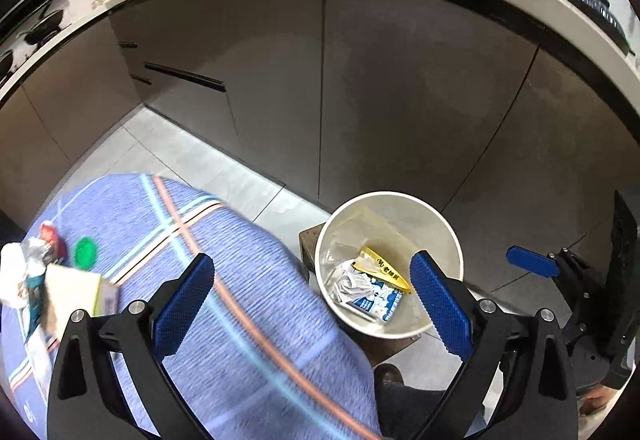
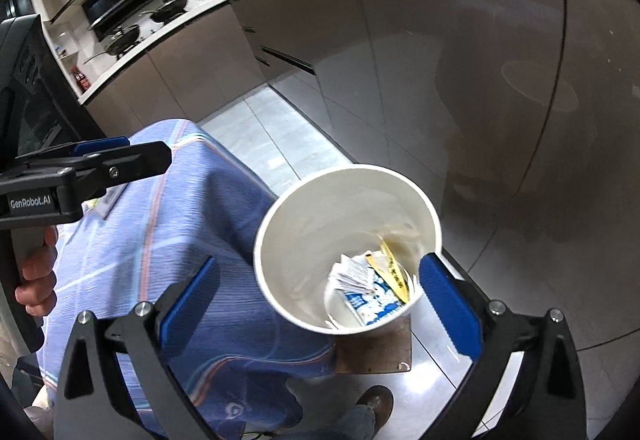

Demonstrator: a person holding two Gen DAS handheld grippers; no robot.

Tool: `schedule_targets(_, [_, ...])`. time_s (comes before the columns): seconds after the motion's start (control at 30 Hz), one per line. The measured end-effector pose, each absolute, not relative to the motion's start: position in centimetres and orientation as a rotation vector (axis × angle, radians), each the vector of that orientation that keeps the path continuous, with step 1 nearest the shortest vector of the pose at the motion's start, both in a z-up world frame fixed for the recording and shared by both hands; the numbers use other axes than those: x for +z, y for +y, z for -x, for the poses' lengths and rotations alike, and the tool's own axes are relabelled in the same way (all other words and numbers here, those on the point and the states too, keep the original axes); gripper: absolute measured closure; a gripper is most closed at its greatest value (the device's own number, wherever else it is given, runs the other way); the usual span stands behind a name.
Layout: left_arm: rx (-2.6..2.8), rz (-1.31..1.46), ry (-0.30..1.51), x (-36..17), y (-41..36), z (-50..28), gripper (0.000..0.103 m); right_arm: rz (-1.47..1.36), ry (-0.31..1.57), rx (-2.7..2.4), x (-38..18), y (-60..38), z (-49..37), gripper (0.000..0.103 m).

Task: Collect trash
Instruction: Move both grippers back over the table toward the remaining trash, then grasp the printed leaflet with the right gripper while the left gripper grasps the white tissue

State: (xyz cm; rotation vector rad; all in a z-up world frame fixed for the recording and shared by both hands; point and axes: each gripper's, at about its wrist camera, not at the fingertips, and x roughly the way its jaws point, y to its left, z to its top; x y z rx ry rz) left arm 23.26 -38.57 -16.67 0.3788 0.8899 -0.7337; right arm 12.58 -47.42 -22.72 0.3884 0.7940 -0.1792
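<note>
A white bin [image 1: 448, 236] [image 2: 304, 240] stands on a small brown block beside the table. Inside lie a blue-and-white packet [image 1: 378, 300] [image 2: 372, 306], a yellow wrapper [image 1: 380, 265] [image 2: 394, 272] and crumpled white paper. My left gripper [image 1: 312, 304] is open and empty, held above the table edge and the bin. My right gripper [image 2: 320, 304] is open and empty too, over the bin's near rim. More trash sits at the table's left: a green lid [image 1: 85, 251], a cream carton [image 1: 76, 296] and crumpled wrappers [image 1: 32, 260].
The table wears a blue checked cloth [image 1: 248, 280] [image 2: 160, 224]. Brown kitchen cabinets [image 1: 360, 80] under a white counter curve behind the bin, with pale floor tiles [image 1: 168, 152] between. A person's shoe [image 2: 374, 406] stands below the bin. A hand [image 2: 38, 280] holds the left gripper's handle.
</note>
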Motion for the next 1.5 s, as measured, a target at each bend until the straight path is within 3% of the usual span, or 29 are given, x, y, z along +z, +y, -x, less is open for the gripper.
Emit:
schedule_targets(0.53, [-0.491,-0.183,0.949,-13.1,-22.2,-23.2,0.008,-0.235,0.782,0.019,-16.2,-36.9,-14.6,0.003])
schedule_targets(1.03, [-0.295,-0.009,0.956,-14.3,-4.9,-26.2,0.008,-0.056,0.868,0.266,-16.0,-24.5,-22.4,0.003])
schedule_targets(1.5, [-0.358,-0.030,0.948,-15.6,-1.8,-30.3,0.013,0.152,0.978,0.393,-19.1,-19.2,-34.7,0.003])
